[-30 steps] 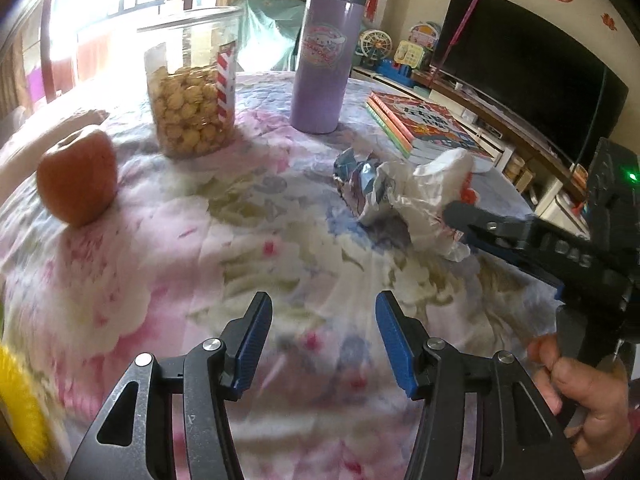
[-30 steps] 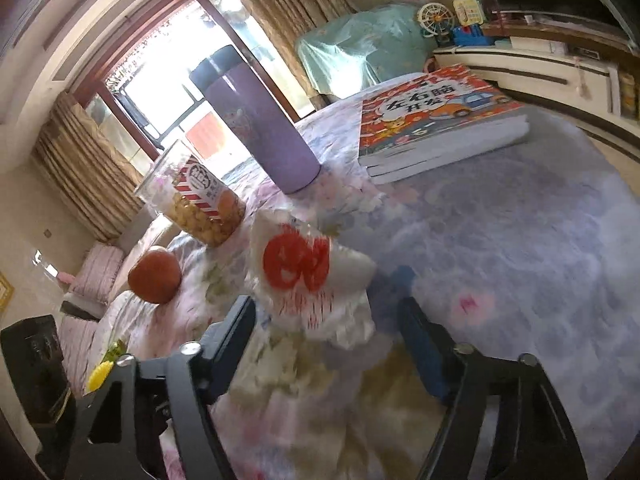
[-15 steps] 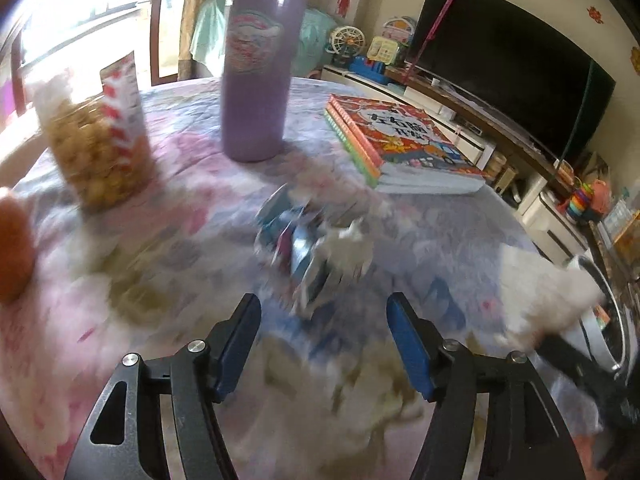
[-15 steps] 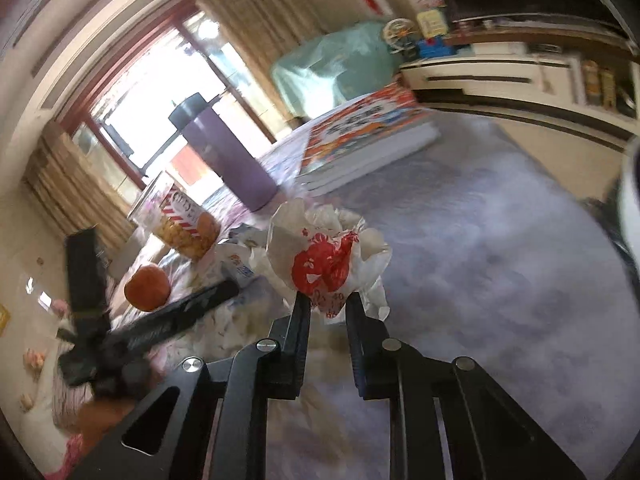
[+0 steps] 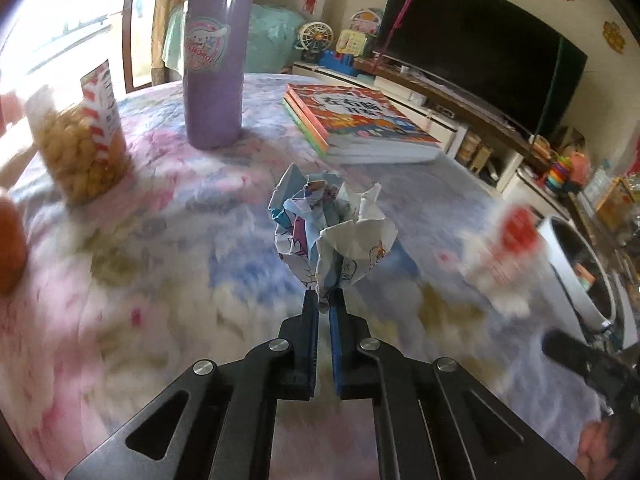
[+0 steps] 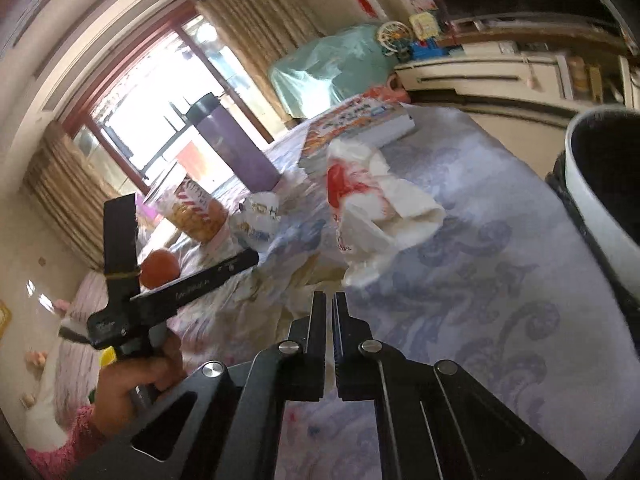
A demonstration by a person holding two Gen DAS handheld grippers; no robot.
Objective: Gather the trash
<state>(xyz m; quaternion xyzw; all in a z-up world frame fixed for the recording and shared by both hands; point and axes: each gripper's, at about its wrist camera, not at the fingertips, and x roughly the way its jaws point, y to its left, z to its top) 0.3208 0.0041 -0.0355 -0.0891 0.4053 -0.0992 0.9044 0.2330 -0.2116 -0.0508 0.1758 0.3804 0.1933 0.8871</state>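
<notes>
1. The crumpled ball of paper with blue and pink cartoon pictures (image 5: 332,232) is pinched at its bottom edge by the left tool (image 5: 324,306), whose two sides are squeezed tight on it. It sits just above the desk with the flowery pink and blue cloth (image 5: 140,264).
2. The crumpled white paper wrapper with a red mark (image 6: 372,208) is right in front of the right tool (image 6: 330,300). That tool's two sides are almost together. I cannot tell for sure if they pinch the wrapper's lower edge, but it looks that way.
3. Both balls of paper look very light and soft. They squash easily and will not break. A loose corner could slip out or tear, so a thick, bunched fold is the best spot to grip.
4. The round white bin with a dark inside (image 6: 600,184) stands at the right edge of the desk. I cannot see what is in it. It looks like the place for the trash.
5. The clear plastic jar with a red and white striped label (image 5: 80,144) holds small round yellow snacks.
6. The tall purple bottle with a dark lid (image 5: 216,60) is closed, so what is inside stays hidden.
7. The stack of colourful books (image 5: 356,124) and the round orange-red fruit (image 6: 160,268) are not trash.
</notes>
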